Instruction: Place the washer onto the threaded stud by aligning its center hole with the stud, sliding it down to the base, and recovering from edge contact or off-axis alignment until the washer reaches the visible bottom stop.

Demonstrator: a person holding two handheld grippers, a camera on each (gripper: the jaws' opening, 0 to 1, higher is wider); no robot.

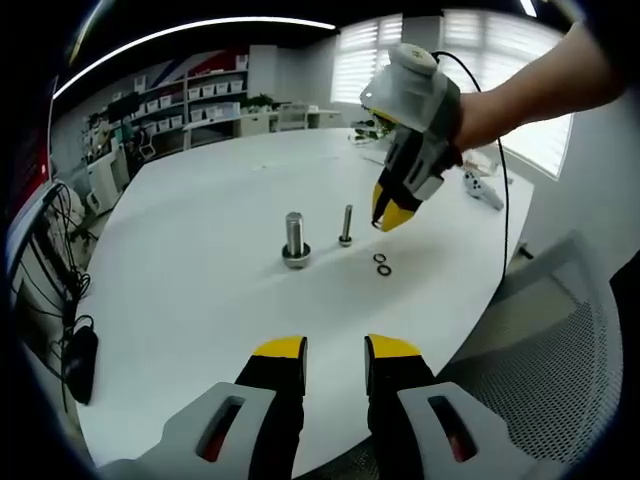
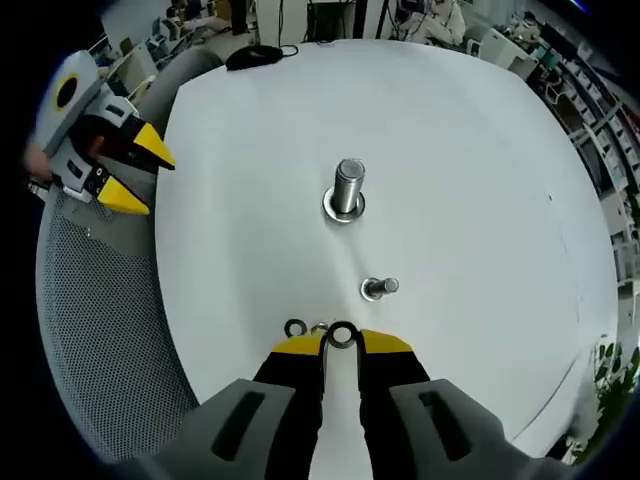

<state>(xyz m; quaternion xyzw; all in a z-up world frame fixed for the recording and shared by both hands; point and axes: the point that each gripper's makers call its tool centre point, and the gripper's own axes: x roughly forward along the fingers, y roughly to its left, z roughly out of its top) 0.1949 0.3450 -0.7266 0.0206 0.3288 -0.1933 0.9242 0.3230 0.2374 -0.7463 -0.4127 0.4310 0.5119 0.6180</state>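
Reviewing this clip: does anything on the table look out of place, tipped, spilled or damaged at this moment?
Nothing stands out. The large stud and the small stud both stand upright on the white table, each with a washer at its base. Two loose washers lie flat near the right gripper, which seems to pinch another washer.

The left tool (image 1: 335,352) is held low and level, its 2 yellow-tipped jaws parted with a clear gap between them. The right tool (image 1: 385,217) points steeply down from a person's bare forearm (image 1: 530,85) reaching in from the upper right, and its yellow tips are drawn close together on a small dark ring in the right gripper view.
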